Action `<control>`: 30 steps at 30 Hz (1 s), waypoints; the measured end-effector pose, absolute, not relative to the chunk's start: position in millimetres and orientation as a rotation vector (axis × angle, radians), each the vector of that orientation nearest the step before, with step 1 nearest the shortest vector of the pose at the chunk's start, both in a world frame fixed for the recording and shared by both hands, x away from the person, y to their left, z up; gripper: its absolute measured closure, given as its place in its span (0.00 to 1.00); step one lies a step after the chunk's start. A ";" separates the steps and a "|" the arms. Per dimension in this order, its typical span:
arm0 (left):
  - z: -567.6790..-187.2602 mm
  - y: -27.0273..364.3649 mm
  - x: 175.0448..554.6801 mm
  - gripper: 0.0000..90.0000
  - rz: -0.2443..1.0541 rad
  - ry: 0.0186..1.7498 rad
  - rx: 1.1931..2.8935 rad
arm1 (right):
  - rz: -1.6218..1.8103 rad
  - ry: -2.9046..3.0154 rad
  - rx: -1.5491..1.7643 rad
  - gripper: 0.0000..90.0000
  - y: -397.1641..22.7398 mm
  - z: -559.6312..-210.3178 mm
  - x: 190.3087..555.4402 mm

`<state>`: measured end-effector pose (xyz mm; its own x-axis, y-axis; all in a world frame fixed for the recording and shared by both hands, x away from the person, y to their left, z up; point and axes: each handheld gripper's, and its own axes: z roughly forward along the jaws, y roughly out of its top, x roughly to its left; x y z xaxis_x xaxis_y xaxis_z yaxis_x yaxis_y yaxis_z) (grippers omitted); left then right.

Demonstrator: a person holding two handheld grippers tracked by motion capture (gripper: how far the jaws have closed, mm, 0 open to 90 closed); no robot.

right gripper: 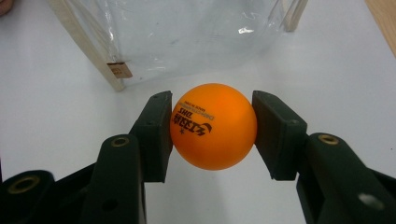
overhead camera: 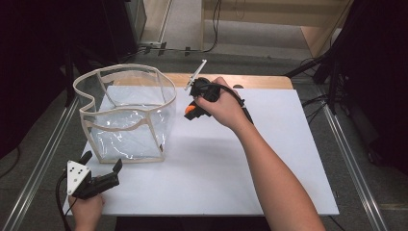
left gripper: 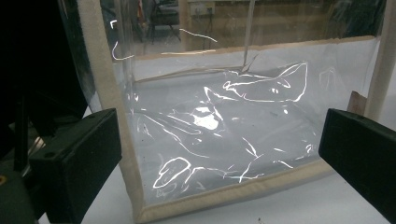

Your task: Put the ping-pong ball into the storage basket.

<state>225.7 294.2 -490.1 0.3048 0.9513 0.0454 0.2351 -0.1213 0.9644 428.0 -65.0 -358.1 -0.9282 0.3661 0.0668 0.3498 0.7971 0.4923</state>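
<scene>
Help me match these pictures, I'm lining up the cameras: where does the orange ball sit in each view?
High view: the orange ball is centre-left, in the right gripper, beside the clear bag.
Right gripper view: ball mid-frame, clamped between both jaws.
Left gripper view: ball not seen.
Shared landmark: the clear bag.

White table (overhead camera: 269, 159) carries clear plastic bag (overhead camera: 126, 115) (cloth-trimmed), standing open, left side.

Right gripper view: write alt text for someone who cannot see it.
An orange ping-pong ball is clamped between the right gripper's two black jaws above a white table. Behind it stands a clear plastic bag with beige trim.
</scene>
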 end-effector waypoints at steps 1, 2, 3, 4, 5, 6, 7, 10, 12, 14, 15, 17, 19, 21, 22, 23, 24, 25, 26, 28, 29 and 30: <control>-490.1 294.1 225.7 0.00 0.911 1.115 1.583 | 0.793 2.947 0.597 0.54 -64.6 -357.1 427.7; -490.2 294.2 225.9 0.00 0.910 1.115 1.582 | 0.782 2.945 0.591 0.54 -64.6 -353.9 428.1; -490.1 294.4 226.0 0.00 0.909 1.114 1.584 | 0.783 2.943 0.590 0.54 -65.1 -351.6 428.4; -489.9 294.8 226.0 0.00 0.905 1.115 1.584 | 0.783 2.943 0.590 0.54 -65.1 -351.6 428.4; -489.9 295.0 225.9 0.00 0.903 1.115 1.580 | 0.801 2.938 0.598 0.54 -65.5 -349.8 428.5; -489.9 295.2 225.9 0.00 0.903 1.117 1.580 | 0.794 2.936 0.600 0.54 -66.1 -347.1 428.7; -490.0 295.1 226.1 0.00 0.901 1.117 1.579 | 0.804 2.931 0.601 0.54 -66.4 -345.1 428.6; -490.1 294.5 225.6 0.00 0.905 1.110 1.586 | 0.802 2.928 0.602 0.54 -68.0 -338.0 428.3; -490.2 293.9 225.5 0.00 0.907 1.110 1.588 | 0.807 2.927 0.597 0.54 -68.6 -335.6 428.4; -490.2 294.0 225.4 0.00 0.907 1.110 1.586 | 0.819 2.932 0.599 0.54 -69.0 -334.6 428.6; -490.2 294.1 225.3 0.00 0.905 1.111 1.586 | 0.816 2.934 0.597 0.54 -68.7 -334.4 428.8; -490.2 294.2 225.2 0.00 0.905 1.112 1.587 | 0.821 2.937 0.598 0.54 -67.7 -334.9 428.8; -490.3 293.9 225.1 0.00 0.906 1.111 1.585 | 0.823 2.941 0.576 0.54 -66.4 -335.0 429.5; -490.2 293.7 225.0 0.00 0.906 1.111 1.588 | 0.817 2.946 0.581 0.54 -65.1 -332.6 429.0; -490.2 293.6 224.9 0.00 0.907 1.110 1.589 | 0.817 2.946 0.581 0.54 -65.1 -332.6 429.0; -490.2 293.5 224.8 0.00 0.909 1.110 1.589 | 0.825 2.941 0.583 0.54 -64.8 -331.7 428.9; -490.3 293.5 224.8 0.00 0.909 1.108 1.588 | 0.830 2.941 0.573 0.54 -64.9 -330.1 429.3; -490.4 293.5 224.7 0.00 0.909 1.108 1.588 | 0.827 2.941 0.581 0.54 -64.7 -328.0 428.7; -490.4 293.5 224.7 0.00 0.909 1.108 1.587 | 0.837 2.939 0.581 0.54 -64.6 -325.6 428.6; -490.4 293.5 224.6 0.00 0.909 1.108 1.588 | 0.841 2.936 0.574 0.54 -64.3 -321.8 428.5; -490.4 293.4 224.6 0.00 0.910 1.108 1.588 | 0.838 2.937 0.574 0.54 -63.8 -319.4 428.2; -490.4 293.3 224.7 0.00 0.911 1.107 1.589 | 0.833 2.938 0.568 0.54 -63.5 -317.1 428.3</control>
